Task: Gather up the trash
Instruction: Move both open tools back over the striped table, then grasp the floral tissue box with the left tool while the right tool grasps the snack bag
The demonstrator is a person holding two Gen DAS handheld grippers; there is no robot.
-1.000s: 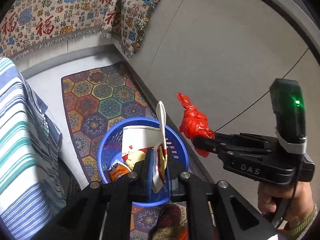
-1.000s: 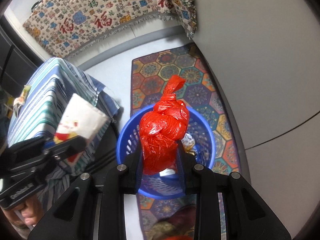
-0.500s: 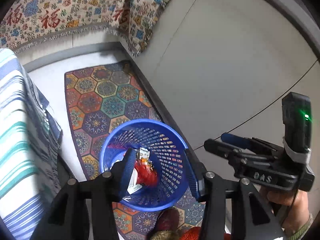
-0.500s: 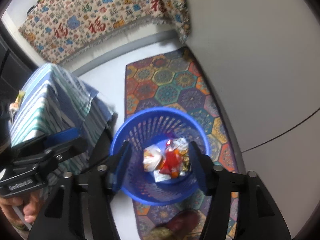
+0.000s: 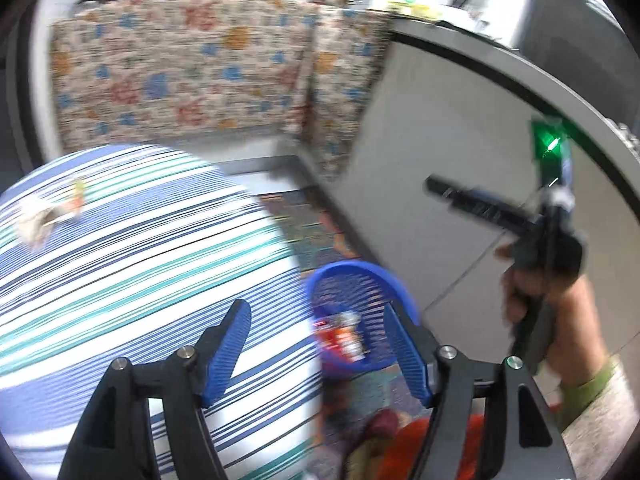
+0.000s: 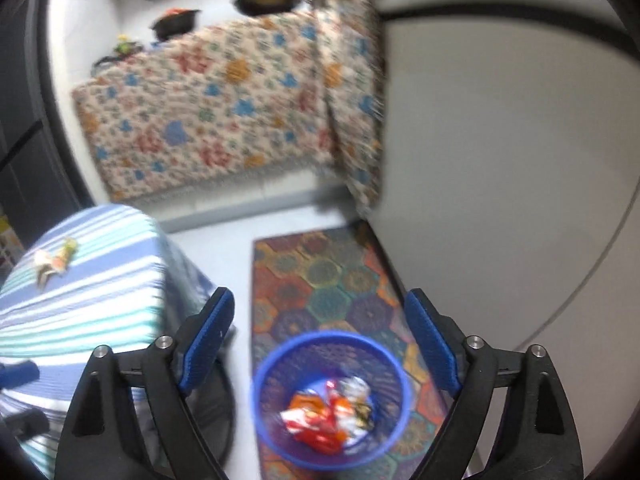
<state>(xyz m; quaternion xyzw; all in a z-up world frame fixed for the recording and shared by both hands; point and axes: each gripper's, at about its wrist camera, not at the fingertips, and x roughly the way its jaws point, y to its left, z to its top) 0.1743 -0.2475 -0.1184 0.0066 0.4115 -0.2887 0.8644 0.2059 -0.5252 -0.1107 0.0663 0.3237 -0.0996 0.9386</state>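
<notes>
Blue perforated plastic bin (image 6: 332,396) on the patterned rug now holds the red knotted bag and wrappers (image 6: 328,412) — left gripper (image 5: 316,354) and right gripper (image 6: 320,340), jaws just opened and empty, lift away, while crumpled scraps (image 6: 52,264) wait on the striped cloth.

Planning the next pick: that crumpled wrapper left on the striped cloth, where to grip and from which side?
Judging through blur: the wrapper lies low and crumpled on the striped cloth. Come from above and pinch its raised pale bunch across the narrow width. Both the left gripper and right gripper are open, empty.
</notes>
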